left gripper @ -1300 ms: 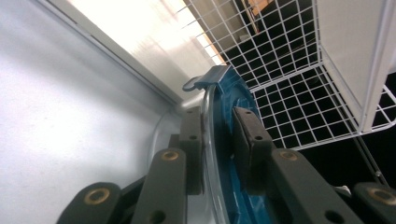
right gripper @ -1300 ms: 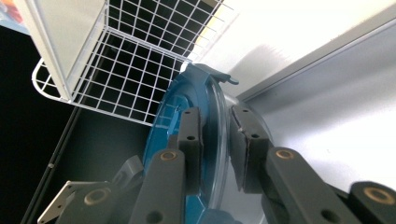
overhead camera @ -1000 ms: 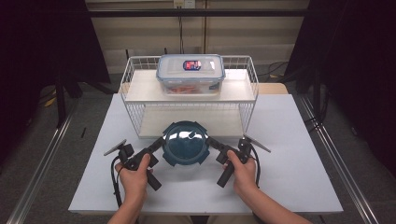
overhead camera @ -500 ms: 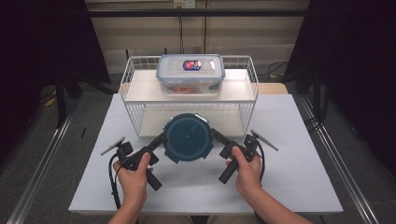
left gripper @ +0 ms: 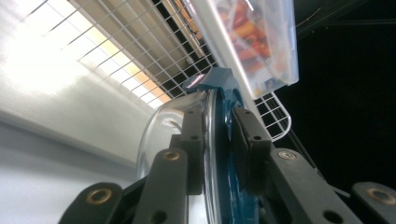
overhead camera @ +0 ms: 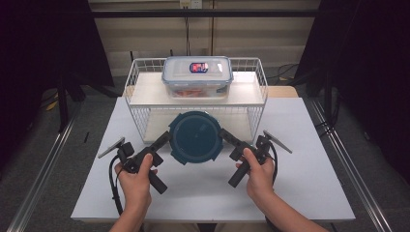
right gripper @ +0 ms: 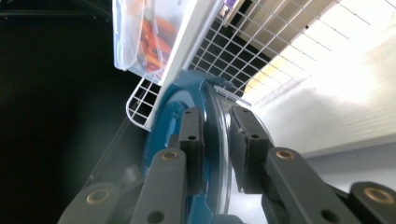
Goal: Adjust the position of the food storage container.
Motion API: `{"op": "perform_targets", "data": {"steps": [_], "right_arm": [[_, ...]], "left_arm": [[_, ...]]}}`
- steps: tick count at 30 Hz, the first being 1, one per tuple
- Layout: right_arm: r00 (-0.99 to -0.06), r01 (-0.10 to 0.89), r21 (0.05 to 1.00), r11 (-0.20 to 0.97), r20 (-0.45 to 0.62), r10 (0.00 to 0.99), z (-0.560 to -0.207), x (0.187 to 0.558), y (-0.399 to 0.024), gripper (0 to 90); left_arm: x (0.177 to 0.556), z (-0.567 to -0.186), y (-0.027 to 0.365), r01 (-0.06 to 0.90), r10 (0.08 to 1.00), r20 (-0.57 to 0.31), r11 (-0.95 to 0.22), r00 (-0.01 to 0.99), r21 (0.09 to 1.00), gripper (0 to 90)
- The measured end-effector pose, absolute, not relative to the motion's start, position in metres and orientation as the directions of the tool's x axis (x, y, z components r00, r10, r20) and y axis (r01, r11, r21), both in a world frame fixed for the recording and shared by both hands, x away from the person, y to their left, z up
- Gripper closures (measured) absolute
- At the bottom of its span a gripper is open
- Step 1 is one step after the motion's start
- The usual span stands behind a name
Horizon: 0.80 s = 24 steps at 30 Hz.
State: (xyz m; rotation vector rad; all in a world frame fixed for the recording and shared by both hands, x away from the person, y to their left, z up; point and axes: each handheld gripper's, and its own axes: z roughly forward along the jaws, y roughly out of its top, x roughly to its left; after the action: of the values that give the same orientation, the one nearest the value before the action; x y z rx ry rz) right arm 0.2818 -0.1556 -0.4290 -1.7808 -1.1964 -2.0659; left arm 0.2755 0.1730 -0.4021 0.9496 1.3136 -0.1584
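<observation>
We hold the round container [overhead camera: 195, 137] between us above the table [overhead camera: 309, 159], before the wire rack [overhead camera: 256, 92]; our left gripper [overhead camera: 167, 138] and right gripper [overhead camera: 223, 135] clamp its opposite edges.

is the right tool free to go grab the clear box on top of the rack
Probably not yet. The right tool is shut on the round container, sharing it with the left tool. The path to the clear box on the rack looks open.
</observation>
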Motion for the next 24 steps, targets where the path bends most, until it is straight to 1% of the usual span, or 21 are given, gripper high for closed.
{"op": "perform_targets", "data": {"steps": [2,5,7,24], "right_arm": [[-0.269,0.598,0.430,-0.676,0.903,0.336,-0.433,0.281,-0.155,75.7],[-0.261,0.613,0.427,-0.664,0.904,0.340,-0.435,0.280,-0.152,75.6],[-0.260,0.618,0.415,-0.668,0.910,0.324,-0.436,0.280,-0.152,75.6],[-0.318,0.580,0.440,-0.686,0.897,0.307,-0.414,0.278,-0.153,75.6]], "left_arm": [[0.276,-0.398,0.173,0.583,0.405,-0.860,0.634,0.310,0.509,76.7],[0.276,-0.392,0.173,0.571,0.416,-0.848,0.628,0.328,0.529,77.1],[0.276,-0.390,0.173,0.572,0.407,-0.850,0.630,0.334,0.526,77.2],[0.274,-0.366,0.172,0.538,0.393,-0.833,0.636,0.391,0.553,77.3]]}}
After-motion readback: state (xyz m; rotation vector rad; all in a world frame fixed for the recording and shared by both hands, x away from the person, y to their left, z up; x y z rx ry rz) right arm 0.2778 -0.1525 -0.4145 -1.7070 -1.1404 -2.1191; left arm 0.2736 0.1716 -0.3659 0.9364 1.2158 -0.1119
